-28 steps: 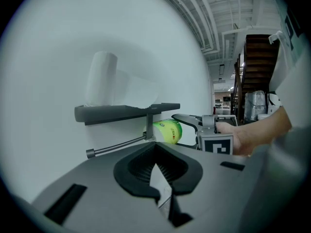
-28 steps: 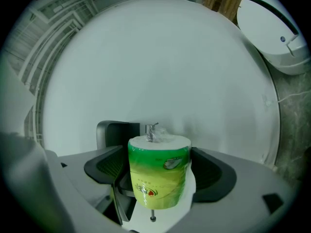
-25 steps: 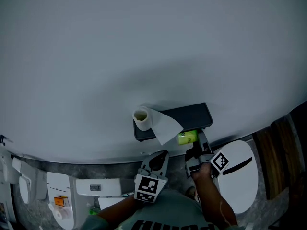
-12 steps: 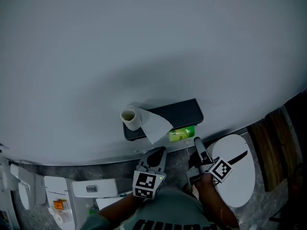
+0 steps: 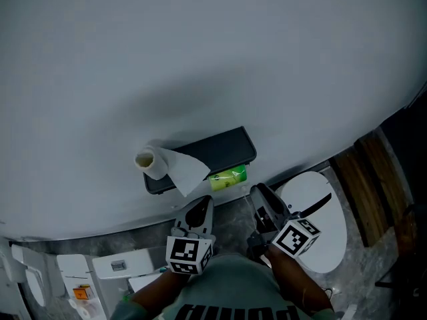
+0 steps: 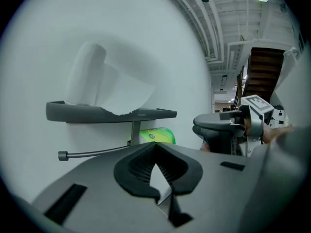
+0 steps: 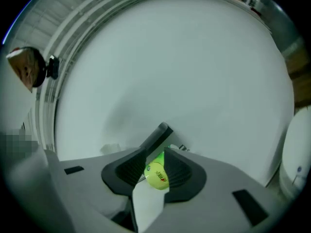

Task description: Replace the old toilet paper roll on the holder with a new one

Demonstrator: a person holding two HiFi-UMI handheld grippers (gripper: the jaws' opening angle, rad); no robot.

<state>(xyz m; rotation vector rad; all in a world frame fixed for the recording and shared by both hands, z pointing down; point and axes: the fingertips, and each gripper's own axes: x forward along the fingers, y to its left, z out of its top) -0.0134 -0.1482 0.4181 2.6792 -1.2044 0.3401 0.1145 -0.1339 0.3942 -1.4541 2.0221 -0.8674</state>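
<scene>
A dark wall shelf point(image 5: 220, 147) carries a white toilet paper roll point(image 5: 155, 163) with a loose sheet hanging over the front edge. Under the shelf a green-wrapped roll point(image 5: 227, 177) sits at the holder's metal bar point(image 6: 92, 153). My right gripper point(image 5: 256, 193) hovers a little to the right of and below the green roll, apart from it. Its jaws are closing with nothing between them; the green roll point(image 7: 158, 174) shows beyond the gap. My left gripper point(image 5: 202, 204) is shut and empty below the shelf point(image 6: 112, 113), pointing at the bar.
A white toilet lid point(image 5: 313, 219) lies at the right, with a wooden panel point(image 5: 370, 185) beyond it. White fixtures point(image 5: 117, 265) stand at the lower left on the grey stone floor. The pale wall fills the upper part of the head view.
My right gripper has drawn back from the green roll, rolled over, and its jaws have narrowed. The left gripper has shifted slightly. The shelf sits further left in the head view.
</scene>
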